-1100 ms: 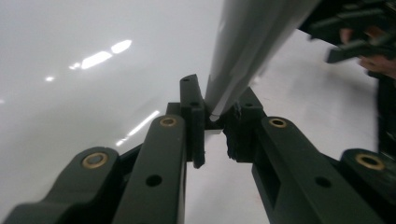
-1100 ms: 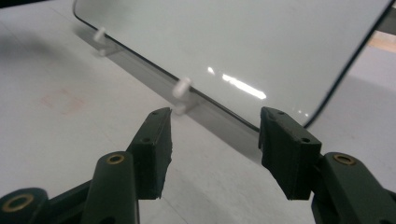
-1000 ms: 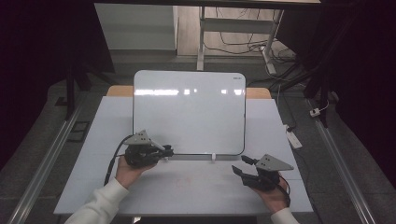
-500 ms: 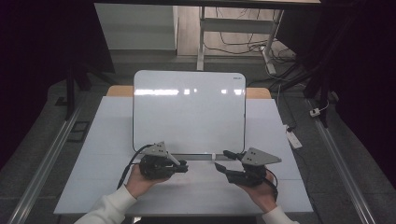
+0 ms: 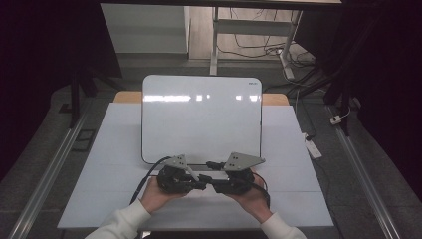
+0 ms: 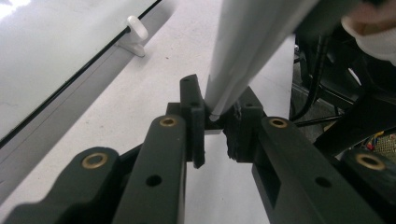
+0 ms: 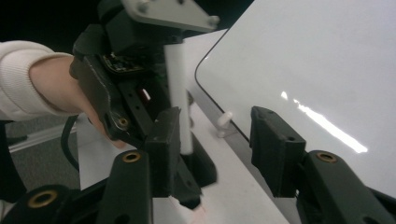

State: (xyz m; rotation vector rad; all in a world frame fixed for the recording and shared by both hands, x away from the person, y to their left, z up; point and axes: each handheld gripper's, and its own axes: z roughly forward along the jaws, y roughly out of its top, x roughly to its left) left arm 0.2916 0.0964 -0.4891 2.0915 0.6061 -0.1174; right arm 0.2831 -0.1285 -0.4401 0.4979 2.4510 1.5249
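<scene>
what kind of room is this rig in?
Probably a lab or data-collection workshop: a plain white table holding a whiteboard, loose cables on the floor under a desk frame, and metal rails beside the table.

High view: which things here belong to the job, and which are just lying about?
In use: white cylindrical marker pen, clamped in left gripper; glossy white rectangular whiteboard.
Lying about: white power strip; tangled black cables.
</scene>
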